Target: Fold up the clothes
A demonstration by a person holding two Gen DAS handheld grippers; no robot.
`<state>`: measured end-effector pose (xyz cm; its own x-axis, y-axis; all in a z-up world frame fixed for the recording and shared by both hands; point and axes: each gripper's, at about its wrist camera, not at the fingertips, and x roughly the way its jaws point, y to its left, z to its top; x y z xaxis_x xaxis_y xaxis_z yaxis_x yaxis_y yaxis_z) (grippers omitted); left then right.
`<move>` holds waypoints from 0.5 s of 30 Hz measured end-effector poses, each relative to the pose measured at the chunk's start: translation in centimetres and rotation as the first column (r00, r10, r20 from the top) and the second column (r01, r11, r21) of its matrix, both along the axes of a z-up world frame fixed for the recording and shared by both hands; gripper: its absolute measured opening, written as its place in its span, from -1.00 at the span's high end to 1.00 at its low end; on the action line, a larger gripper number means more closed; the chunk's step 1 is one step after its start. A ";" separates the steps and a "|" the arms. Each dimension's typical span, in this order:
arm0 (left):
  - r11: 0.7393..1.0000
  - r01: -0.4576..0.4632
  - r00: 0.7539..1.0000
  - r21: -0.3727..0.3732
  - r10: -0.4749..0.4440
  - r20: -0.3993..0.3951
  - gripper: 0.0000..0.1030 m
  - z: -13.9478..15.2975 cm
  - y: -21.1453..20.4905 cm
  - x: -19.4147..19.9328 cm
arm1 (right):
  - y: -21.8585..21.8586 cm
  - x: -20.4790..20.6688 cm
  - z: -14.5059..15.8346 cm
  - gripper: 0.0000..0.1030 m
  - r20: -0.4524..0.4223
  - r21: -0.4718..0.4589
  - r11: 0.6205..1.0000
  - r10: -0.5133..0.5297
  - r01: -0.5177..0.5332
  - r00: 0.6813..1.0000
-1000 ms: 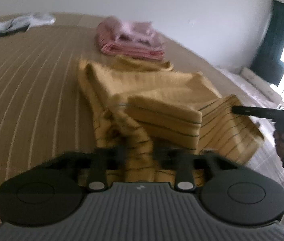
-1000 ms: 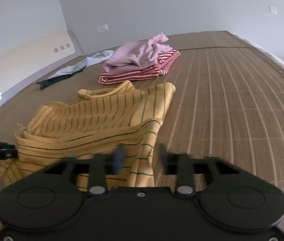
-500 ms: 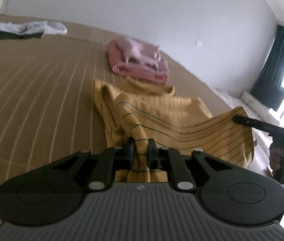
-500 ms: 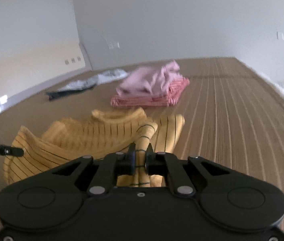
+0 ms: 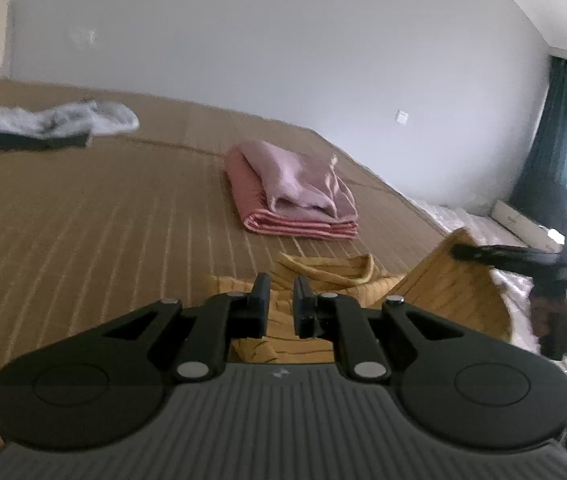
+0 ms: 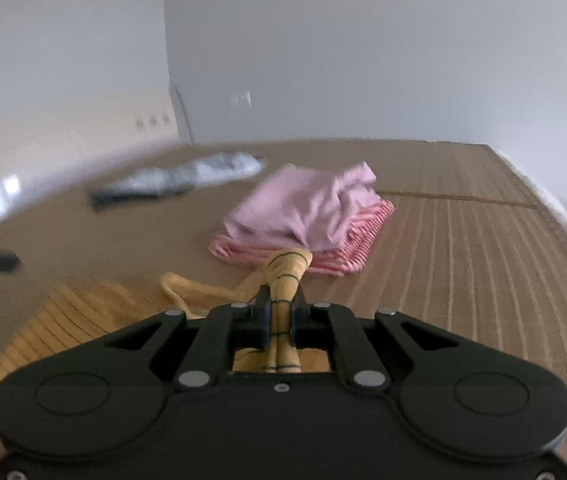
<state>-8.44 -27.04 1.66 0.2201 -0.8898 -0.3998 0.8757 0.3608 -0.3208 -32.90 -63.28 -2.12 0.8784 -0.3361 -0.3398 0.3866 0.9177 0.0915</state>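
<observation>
right gripper (image 6: 280, 312): clamped on bunched yellow striped shirt (image 6: 283, 276)
left gripper (image 5: 281, 304): narrow gap, nothing pinched
shirt: draped below both tongs over the mat (image 5: 83, 216)
folded pink stack (image 5: 295, 192): ahead, apart

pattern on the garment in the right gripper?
Mustard yellow with thin dark stripes, on the garment pinched in the right gripper; clearest in the right wrist view.

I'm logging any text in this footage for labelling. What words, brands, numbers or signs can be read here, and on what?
No readable text in either view.
Left gripper: a small pale mark on its grey body, too small to read.
Wall plates: blurred, no lettering to make out.
Yellow striped garment, pink folded stack: no label or print shows.
</observation>
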 end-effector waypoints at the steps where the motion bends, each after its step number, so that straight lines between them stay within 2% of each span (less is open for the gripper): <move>1: 1.000 -0.001 1.000 -0.001 0.001 0.003 0.68 0.3 -0.2 0.4 | -0.2 0.4 -0.5 0.80 -0.018 -0.003 1.000 -0.002 0.002 1.000; 4: 0.999 0.001 1.000 0.035 -0.001 0.014 0.04 -0.4 -0.9 0.6 | -1.0 0.8 -2.1 0.68 -0.030 0.039 0.999 0.012 -0.011 0.999; 5: 0.999 0.002 1.000 0.054 -0.003 0.018 -0.05 -1.0 -1.1 0.5 | -1.4 0.6 -2.7 0.65 -0.015 0.064 0.998 0.022 -0.021 1.000; 7: 0.996 0.005 1.000 0.092 -0.007 0.025 -0.05 -2.1 -1.6 0.2 | -2.1 0.1 -3.7 0.24 0.019 0.120 0.992 0.046 -0.048 0.999; 9: 0.994 0.005 1.000 0.108 -0.007 0.021 -0.06 -3.0 -2.3 0.1 | -3.0 -0.5 -4.3 0.06 0.066 0.185 0.979 0.075 -0.086 0.995; 10: 0.995 0.004 1.000 0.103 -0.005 0.012 -0.16 -3.3 -2.8 0.1 | -3.2 -0.7 -4.4 -0.05 0.074 0.199 0.975 0.086 -0.099 0.994; 12: 0.994 -0.006 1.000 0.105 0.006 0.002 -0.25 -4.1 -3.9 0.1 | -3.3 -0.9 -4.7 -0.22 0.068 0.201 0.973 0.102 -0.114 0.992; 15: 0.992 -0.064 0.998 0.111 0.061 0.024 -0.25 -5.1 -5.0 -0.2 | -3.1 -0.6 -5.1 -0.23 0.039 0.178 0.981 0.073 -0.078 0.997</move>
<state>-8.64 -32.08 -3.43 0.2833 -0.8242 -0.4904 0.8564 0.4476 -0.2575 -33.50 -66.35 -7.24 0.9103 -0.2046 -0.3598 0.3110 0.9118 0.2683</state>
